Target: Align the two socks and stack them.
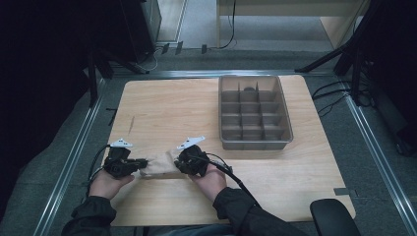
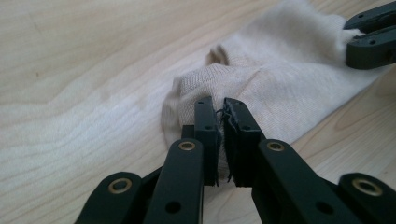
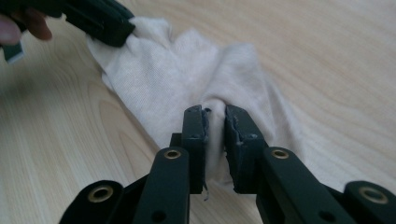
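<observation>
Black jaws of our left tool point(image 2: 219, 135) pinch one end of the cream knitted cloth point(image 2: 280, 88); our right tool point(image 3: 215, 140) grips the other, slightly wider. Held so, the cloth lies stretched near the surface's point(image 1: 162, 103) front-left edge, well apart from the grey compartment tray point(image 1: 287, 120).

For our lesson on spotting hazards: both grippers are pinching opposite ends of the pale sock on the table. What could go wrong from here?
1. The left gripper pinches only a thin fold at the edge of the sock, so a pull could slip it free.
2. In the right gripper the cloth sits bunched in a gap between the jaws; that grip looks looser and may drop its end.
3. Pulled apart, the knit could stretch or snag on the frayed pads.
</observation>
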`<state>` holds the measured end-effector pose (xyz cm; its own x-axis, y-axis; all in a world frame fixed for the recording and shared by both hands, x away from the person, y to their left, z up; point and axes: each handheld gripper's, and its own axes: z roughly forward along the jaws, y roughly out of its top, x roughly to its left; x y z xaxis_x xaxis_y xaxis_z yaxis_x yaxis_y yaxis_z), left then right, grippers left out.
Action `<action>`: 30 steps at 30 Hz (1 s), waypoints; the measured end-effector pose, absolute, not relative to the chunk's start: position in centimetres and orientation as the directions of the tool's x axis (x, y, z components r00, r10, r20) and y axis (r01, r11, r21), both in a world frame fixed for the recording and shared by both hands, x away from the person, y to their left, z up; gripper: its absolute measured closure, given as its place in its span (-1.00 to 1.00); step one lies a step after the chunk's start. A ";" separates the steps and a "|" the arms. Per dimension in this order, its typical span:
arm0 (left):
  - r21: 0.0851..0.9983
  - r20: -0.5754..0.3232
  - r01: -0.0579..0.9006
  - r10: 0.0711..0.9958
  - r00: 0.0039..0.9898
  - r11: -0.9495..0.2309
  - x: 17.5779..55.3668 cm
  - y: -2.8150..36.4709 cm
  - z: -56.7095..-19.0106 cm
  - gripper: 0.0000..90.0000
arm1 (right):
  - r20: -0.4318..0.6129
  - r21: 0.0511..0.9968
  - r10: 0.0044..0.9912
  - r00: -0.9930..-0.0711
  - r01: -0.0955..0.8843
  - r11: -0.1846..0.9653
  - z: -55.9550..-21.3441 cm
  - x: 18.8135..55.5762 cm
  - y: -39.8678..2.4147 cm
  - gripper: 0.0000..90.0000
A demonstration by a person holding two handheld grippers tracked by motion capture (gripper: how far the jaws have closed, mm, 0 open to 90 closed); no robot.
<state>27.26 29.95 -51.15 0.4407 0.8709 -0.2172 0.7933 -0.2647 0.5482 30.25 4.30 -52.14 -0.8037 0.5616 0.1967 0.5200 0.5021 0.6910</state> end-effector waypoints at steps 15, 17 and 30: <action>0.595 -0.232 0.780 0.887 0.400 -0.196 27.2 30.8 -50.0 0.49 | 0.224 0.730 0.523 -0.822 0.497 0.469 -50.9 30.9 2.6 0.50; 0.583 -0.231 0.785 0.883 0.409 -0.211 27.4 30.5 -50.3 0.51 | 0.228 0.727 0.521 -0.822 0.500 0.471 -50.7 31.4 2.3 0.54; 0.528 -0.214 0.807 0.878 0.428 -0.265 27.9 29.7 -52.3 0.61 | 0.221 0.679 0.559 -0.799 0.538 0.500 -53.0 32.6 2.4 0.55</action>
<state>27.95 29.68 -52.25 0.4283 0.8780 -0.2138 0.8069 -0.2651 0.5278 32.57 2.38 -53.05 -0.7991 0.5589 0.2213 0.5376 0.4998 0.6791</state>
